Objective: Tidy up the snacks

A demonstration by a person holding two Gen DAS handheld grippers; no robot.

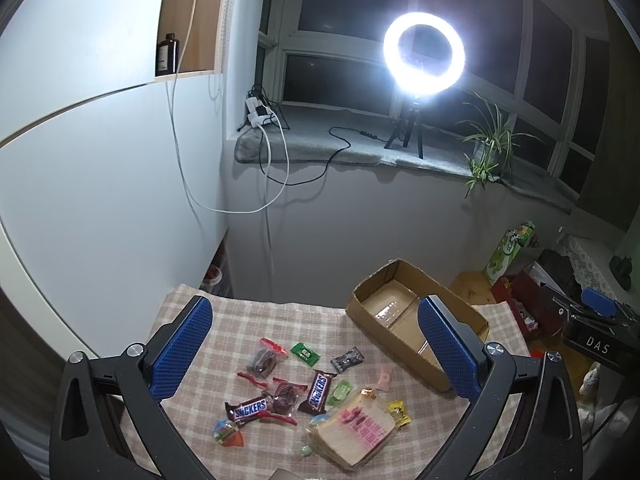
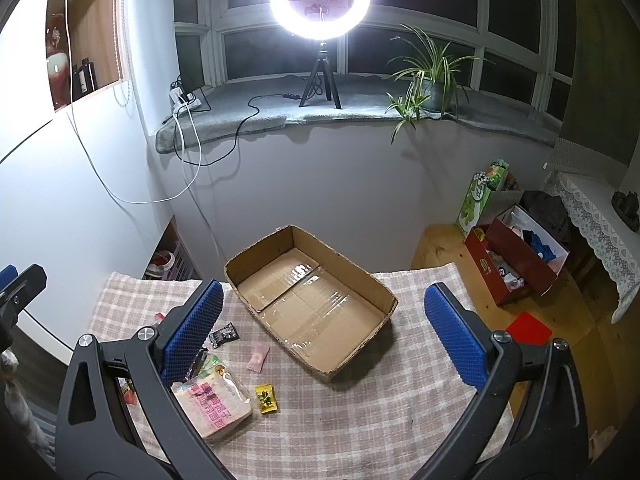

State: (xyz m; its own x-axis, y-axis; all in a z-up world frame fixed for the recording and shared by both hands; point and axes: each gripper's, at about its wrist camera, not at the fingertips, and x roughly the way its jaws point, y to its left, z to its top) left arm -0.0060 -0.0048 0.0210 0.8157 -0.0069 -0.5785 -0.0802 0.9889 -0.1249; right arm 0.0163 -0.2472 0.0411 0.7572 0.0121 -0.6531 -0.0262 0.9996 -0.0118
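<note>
— So, where do the snacks lie?
— Crinkly wrappers (image 1: 280, 396) are scattered on the checked cloth (image 2: 400, 408); at their two o'clock stands a rectangular cardboard box (image 2: 390, 306), bare inside.
— Tongs?
— Left gripper (image 1: 314, 354) and right gripper (image 2: 320, 328) both gape wide, holding nothing.

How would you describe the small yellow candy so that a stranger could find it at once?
Start at the open brown cardboard box on the pink checked tablecloth. Nearer the camera lies a clear bag of sliced bread with pink print; beside it lies the small yellow wrapped candy, the only yellow wrapper.
</note>
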